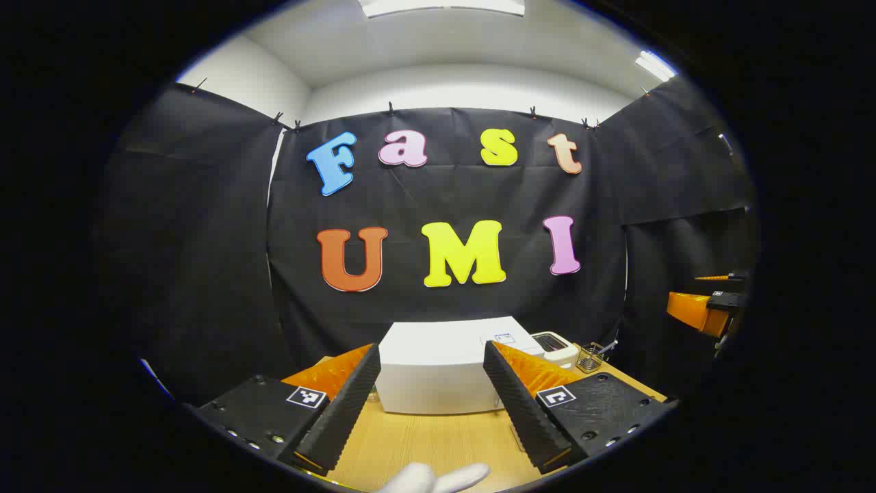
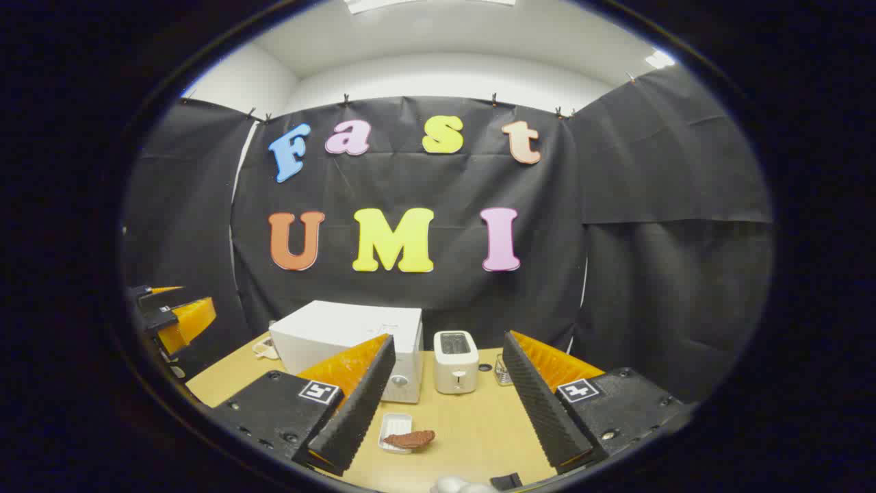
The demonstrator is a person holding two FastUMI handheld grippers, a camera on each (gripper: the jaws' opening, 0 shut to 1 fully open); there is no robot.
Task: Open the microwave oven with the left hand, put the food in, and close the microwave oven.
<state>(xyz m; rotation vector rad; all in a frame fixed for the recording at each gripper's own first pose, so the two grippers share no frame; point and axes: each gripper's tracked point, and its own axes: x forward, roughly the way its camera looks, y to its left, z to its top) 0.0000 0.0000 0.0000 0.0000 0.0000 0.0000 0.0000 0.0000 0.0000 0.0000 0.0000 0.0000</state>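
A white microwave oven (image 1: 438, 376) stands on the wooden table, door closed, straight ahead of my left gripper (image 1: 432, 404), which hovers open and empty above the table in front of it. In the right gripper view the microwave oven (image 2: 352, 342) sits left of centre. A brown piece of food (image 2: 409, 439) lies on a small white tray (image 2: 395, 424) in front of the oven. My right gripper (image 2: 445, 400) is open and empty, held above the table behind the food. The other gripper (image 2: 174, 318) shows at the far left of the right gripper view.
A white toaster (image 2: 456, 361) stands right of the microwave, with a small wire holder (image 2: 501, 370) beside it. A white gloved finger (image 1: 438, 478) shows at the bottom edge. The wooden table (image 2: 472, 424) has bare room right of the tray. Black cloth walls surround the booth.
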